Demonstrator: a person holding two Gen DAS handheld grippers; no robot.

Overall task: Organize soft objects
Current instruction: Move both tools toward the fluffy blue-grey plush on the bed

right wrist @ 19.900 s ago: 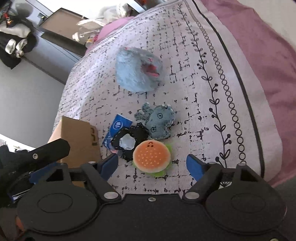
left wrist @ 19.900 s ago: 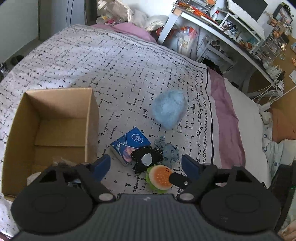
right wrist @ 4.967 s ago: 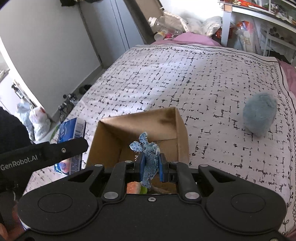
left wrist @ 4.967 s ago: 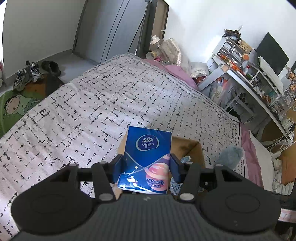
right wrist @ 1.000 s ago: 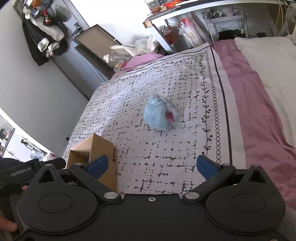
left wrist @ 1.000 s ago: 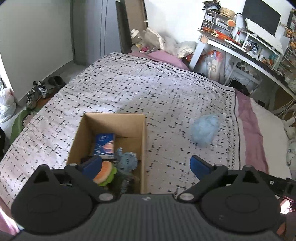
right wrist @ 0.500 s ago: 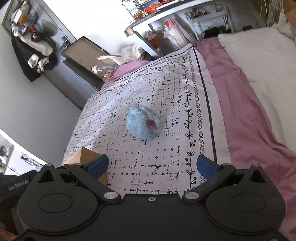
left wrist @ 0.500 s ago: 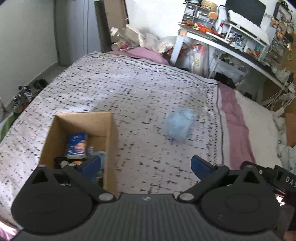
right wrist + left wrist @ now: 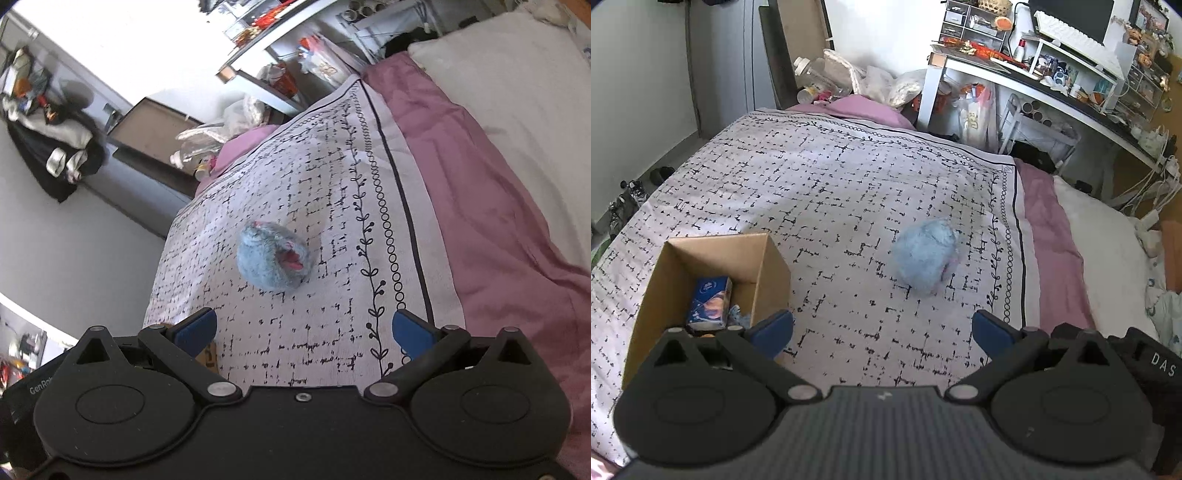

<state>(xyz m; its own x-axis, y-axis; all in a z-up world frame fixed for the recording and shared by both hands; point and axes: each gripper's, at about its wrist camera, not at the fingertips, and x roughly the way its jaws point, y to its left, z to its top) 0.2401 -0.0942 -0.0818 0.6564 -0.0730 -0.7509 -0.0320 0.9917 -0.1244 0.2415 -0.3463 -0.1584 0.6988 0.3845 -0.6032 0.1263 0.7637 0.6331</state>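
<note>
A fluffy light-blue plush ball (image 9: 925,254) lies on the patterned bedspread (image 9: 831,184); in the right wrist view (image 9: 273,260) it shows a pink mouth. An open cardboard box (image 9: 768,273) stands at the left and holds a blue tissue pack (image 9: 709,302) and a bit of blue fabric toy (image 9: 738,315). My left gripper (image 9: 882,328) is open and empty, above the bedspread between box and ball. My right gripper (image 9: 303,330) is open and empty, short of the ball. A box corner (image 9: 208,356) shows by its left finger.
A pink sheet (image 9: 1049,236) and white duvet (image 9: 1108,258) cover the bed's right side. A white desk (image 9: 1015,74) with clutter stands behind the bed. Bottles and bags (image 9: 827,81) lie at the head end. Shoes (image 9: 624,199) are on the floor at left.
Both grippers have swung right, away from the box and toward the blue plush ball, which now sits nearer the centre of each view. Both stay open.
</note>
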